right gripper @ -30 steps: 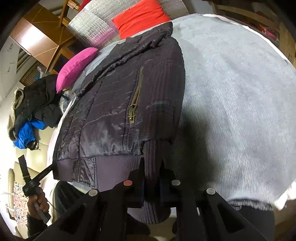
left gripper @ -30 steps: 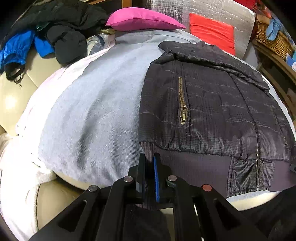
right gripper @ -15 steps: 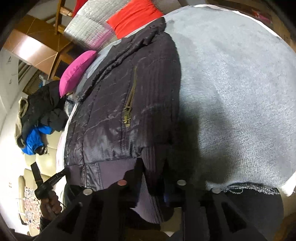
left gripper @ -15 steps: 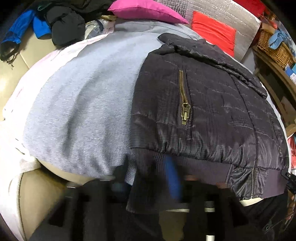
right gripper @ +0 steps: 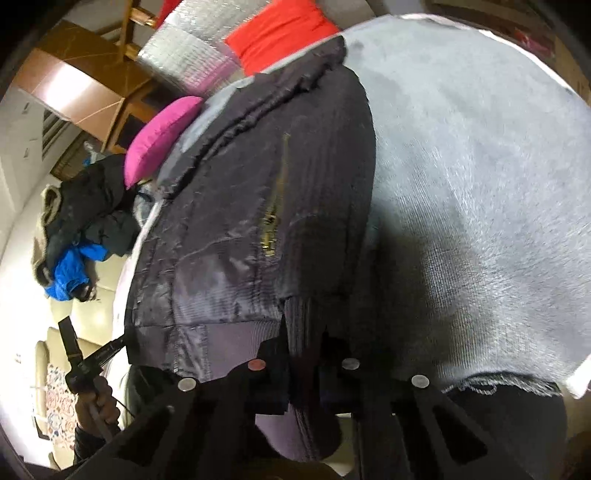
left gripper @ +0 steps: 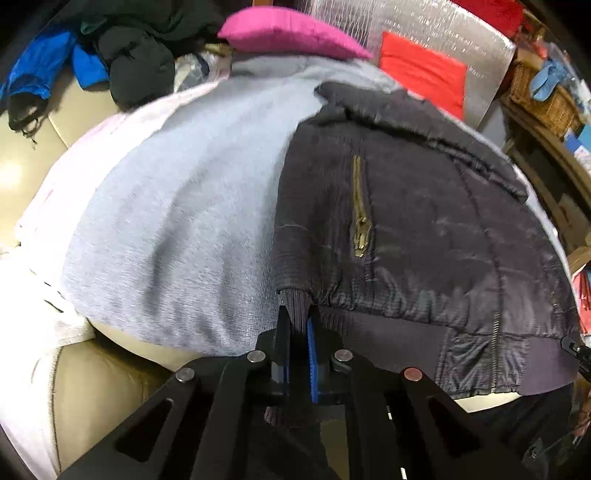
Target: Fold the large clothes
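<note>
My left gripper [left gripper: 298,325], at the bottom centre of its own view, is clamped narrow on the ribbed cuff [left gripper: 293,301] at the near left corner of the dark quilted jacket [left gripper: 424,229]. My right gripper [right gripper: 304,339], bottom centre of the right wrist view, is pinched tight on another ribbed knit end [right gripper: 306,321] of the same garment, which hangs down between its fingers. Both tools hold cloth; neither is spread.

The jacket lies face up on a grey blanket [left gripper: 184,206] draped over a cream sofa [left gripper: 110,373]. It fills the right half of the left wrist view, its brass pocket zip [left gripper: 360,221] near the middle, its collar toward the upper centre and its knit hem band [left gripper: 406,350] running along the lower right. In the right wrist view my other hand [right gripper: 99,402] shows at the lower left, gripping its tool handle beside the hem's corner.

I judge the step in hand to be the sleeve fold: both ribbed ends are caught at the near edge, and the body is not yet folded over. The next move seems to call for lifting the held ends together and carrying them across the quilted front toward the collar, keeping the slick shell from sliding on the blanket.

Beyond, a pink cushion [left gripper: 288,33], a red cushion [left gripper: 421,70] and a heap of dark and blue clothes [left gripper: 110,55] crowd the upper frame.
</note>
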Tool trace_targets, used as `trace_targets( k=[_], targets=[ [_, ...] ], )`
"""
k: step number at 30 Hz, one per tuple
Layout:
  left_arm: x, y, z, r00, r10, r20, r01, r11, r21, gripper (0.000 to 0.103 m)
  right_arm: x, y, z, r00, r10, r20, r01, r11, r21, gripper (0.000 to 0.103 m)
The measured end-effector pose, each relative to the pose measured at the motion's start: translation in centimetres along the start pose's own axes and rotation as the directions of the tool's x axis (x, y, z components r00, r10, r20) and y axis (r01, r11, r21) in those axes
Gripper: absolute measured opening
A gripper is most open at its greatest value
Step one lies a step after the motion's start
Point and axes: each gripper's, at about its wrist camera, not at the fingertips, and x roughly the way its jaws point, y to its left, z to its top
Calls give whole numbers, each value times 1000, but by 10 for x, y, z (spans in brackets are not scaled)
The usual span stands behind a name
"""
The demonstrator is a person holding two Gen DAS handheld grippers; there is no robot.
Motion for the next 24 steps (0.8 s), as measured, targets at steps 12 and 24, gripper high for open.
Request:
trace_targets(
  k=[12, 24],
  targets=[
    [-66, 20, -24, 994, -103, 39, 105, 993, -57, 8, -52, -5, -45, 993, 112, -25, -111, 993, 35, 9],
    [-95, 31, -16, 975, -183, 126, 198, 973, -116, 8, -97, 4, -30, 965, 249, 87, -252, 967, 24, 9]
  ],
)
